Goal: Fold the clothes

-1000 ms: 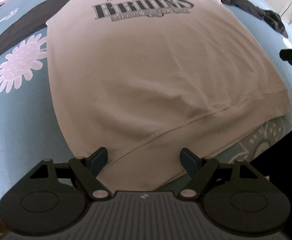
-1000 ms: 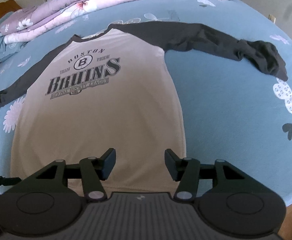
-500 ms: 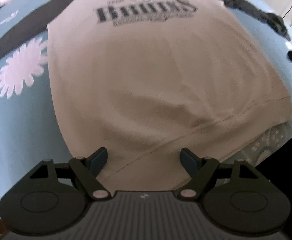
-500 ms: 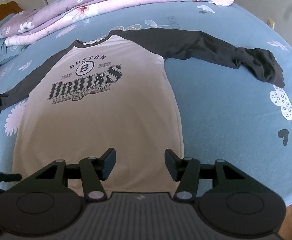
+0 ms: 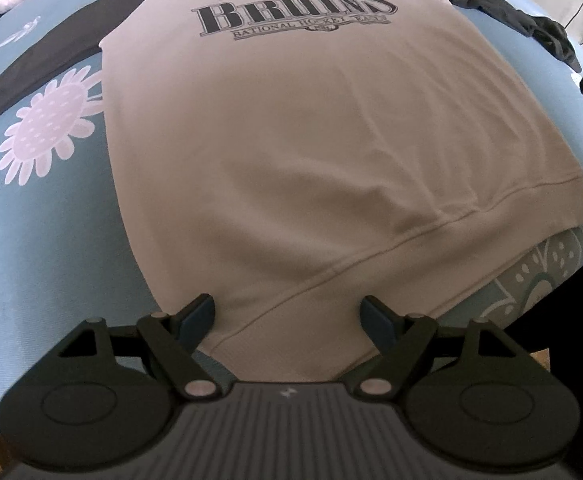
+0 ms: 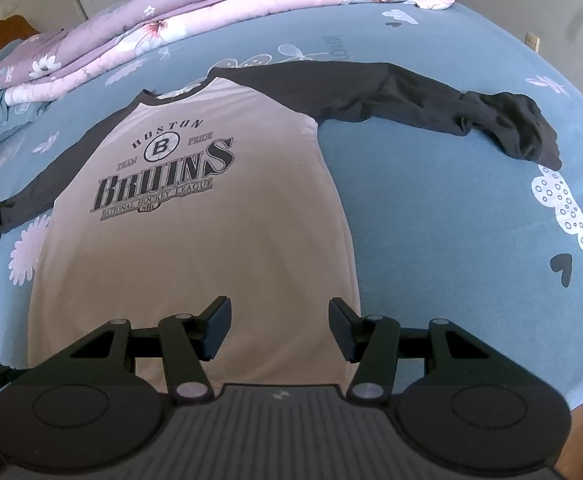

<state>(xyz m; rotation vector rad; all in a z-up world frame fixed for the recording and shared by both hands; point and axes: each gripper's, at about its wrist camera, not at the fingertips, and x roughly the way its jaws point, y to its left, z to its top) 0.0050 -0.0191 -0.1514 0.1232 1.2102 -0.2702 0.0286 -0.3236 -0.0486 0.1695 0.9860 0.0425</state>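
one shirt (image 6: pixel 195 240), beige with two dark sleeves, lies flat on the bed (image 6: pixel 451 220); my left gripper (image 5: pixel 289 316) and right gripper (image 6: pixel 279 324) gape wide at its hem.

The matte black plastic left gripper (image 5: pixel 289 316) has dark blue finger pads (image 5: pixel 199 312), silver pivot screws, round side discs and a ribbed grey body. The matte black right gripper (image 6: pixel 279 326) looks alike.

Soft daylight, slight blur, fisheye-warped dark edges.
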